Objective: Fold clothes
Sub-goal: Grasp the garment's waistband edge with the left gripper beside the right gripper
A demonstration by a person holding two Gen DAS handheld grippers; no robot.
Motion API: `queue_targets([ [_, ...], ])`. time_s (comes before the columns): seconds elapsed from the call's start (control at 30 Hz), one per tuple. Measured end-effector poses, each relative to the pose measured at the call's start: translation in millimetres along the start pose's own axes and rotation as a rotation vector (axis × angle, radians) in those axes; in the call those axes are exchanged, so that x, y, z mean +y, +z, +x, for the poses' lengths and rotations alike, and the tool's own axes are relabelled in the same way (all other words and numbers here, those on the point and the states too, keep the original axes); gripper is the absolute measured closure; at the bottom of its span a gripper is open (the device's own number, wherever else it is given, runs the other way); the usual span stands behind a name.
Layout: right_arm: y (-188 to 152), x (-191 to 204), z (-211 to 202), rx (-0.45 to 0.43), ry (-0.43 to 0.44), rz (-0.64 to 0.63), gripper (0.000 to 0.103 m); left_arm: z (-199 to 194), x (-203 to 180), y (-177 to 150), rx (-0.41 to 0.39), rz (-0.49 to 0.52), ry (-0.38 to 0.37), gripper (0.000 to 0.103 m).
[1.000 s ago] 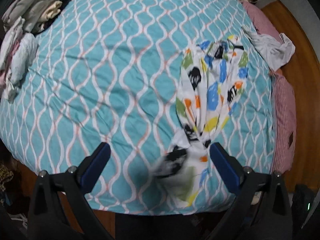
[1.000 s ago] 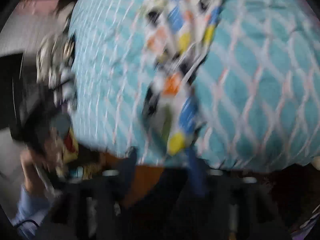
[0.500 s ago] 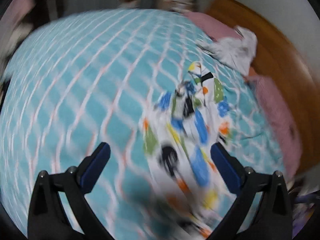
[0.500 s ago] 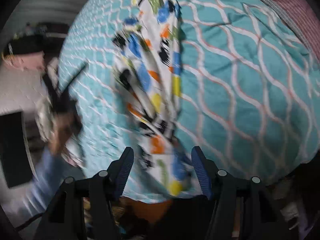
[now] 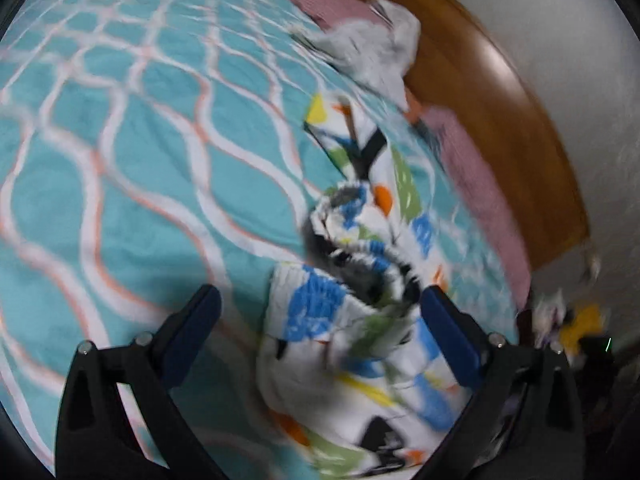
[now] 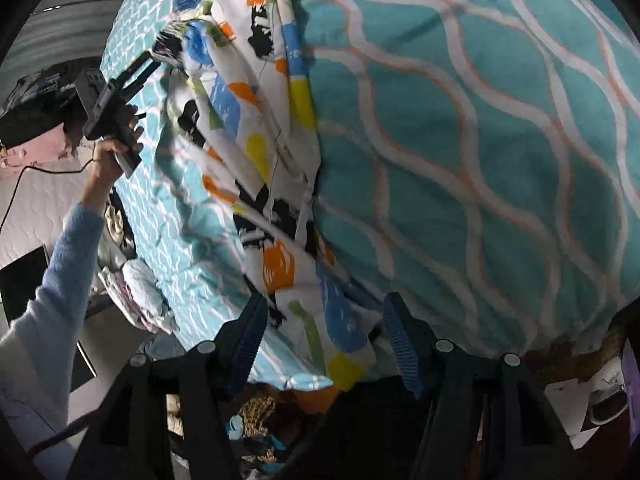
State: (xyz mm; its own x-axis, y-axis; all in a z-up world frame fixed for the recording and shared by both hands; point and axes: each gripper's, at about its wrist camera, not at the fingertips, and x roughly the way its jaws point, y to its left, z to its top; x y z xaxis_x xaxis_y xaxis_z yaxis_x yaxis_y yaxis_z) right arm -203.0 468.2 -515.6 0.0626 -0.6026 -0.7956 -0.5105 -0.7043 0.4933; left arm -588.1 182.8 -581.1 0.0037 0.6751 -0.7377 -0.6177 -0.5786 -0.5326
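Printed garment (image 6: pixel 256 128) lies on the bed's teal patterned cover (image 6: pixel 480 128), bunched into a long strip. From my right wrist view, its long axis runs from the near bed edge away up the bed; the near end drapes over the edge between my right gripper (image 6: pixel 324 336) fingers. Those fingers stand wide, pads not pressing cloth. Far end bunched by the left gripper (image 6: pixel 160 50), held in a hand (image 6: pixel 116 142) with a light blue sleeve (image 6: pixel 48 280). In the left wrist view, left fingers (image 5: pixel 192 320) spread wide, garment crumpled between them; blur hides any contact. A grey-white cloth (image 5: pixel 372 52) lies beyond, near the wooden floor (image 5: pixel 500 120).
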Motion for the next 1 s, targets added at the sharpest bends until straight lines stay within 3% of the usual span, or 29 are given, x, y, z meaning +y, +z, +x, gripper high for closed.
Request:
queue_targets([
  [0.13, 19.3, 19.5, -11.4, -0.037, -0.006, -0.076, 0.041, 28.5, -14.0, -4.5, 0.103, 0.111, -0.002, 0.002],
  [0.27, 47.2, 50.0, -35.7, -0.091, -0.006, -0.174, 0.041, 48.3, -17.9, -12.5, 0.198, 0.057, -0.040, 0.009],
  [0.3, 54.1, 57.0, -41.8, -0.107, -0.010, -0.195, 0.041, 50.6, -19.0, -15.3, 0.209, 0.036, -0.043, 0.021],
  [0.33, 62.6, 65.6, -49.1, -0.126, -0.008, -0.218, 0.041, 52.8, -20.0, -18.0, 0.220, 0.015, -0.045, 0.040],
  [0.43, 90.6, 91.2, -66.9, -0.168, 0.002, -0.302, 0.041, 52.8, -21.9, -26.1, 0.220, -0.051, 0.060, 0.081],
  [0.57, 145.7, 139.3, -80.5, -0.198, -0.005, -0.455, 0.041, 30.3, -12.8, -43.0, 0.122, -0.295, 0.044, 0.088],
  [0.63, 182.0, 173.5, -79.9, -0.170, -0.022, -0.555, 0.041, 25.7, -23.8, -47.6, 0.120, -0.272, 0.088, 0.089],
  [0.7, 214.0, 210.1, -76.3, -0.155, -0.039, -0.689, 0.041, 20.8, -30.1, -53.2, 0.101, -0.319, 0.060, 0.090],
  [0.83, 267.6, 294.3, -35.2, -0.127, -0.180, -1.188, 0.041, 11.3, -39.4, -68.3, 0.049, -0.412, 0.012, 0.091],
  [1.0, 309.0, 314.1, 53.6, 0.086, -0.427, -1.642, 0.041, -0.1, -39.5, -96.6, -0.007, -0.489, 0.022, 0.091],
])
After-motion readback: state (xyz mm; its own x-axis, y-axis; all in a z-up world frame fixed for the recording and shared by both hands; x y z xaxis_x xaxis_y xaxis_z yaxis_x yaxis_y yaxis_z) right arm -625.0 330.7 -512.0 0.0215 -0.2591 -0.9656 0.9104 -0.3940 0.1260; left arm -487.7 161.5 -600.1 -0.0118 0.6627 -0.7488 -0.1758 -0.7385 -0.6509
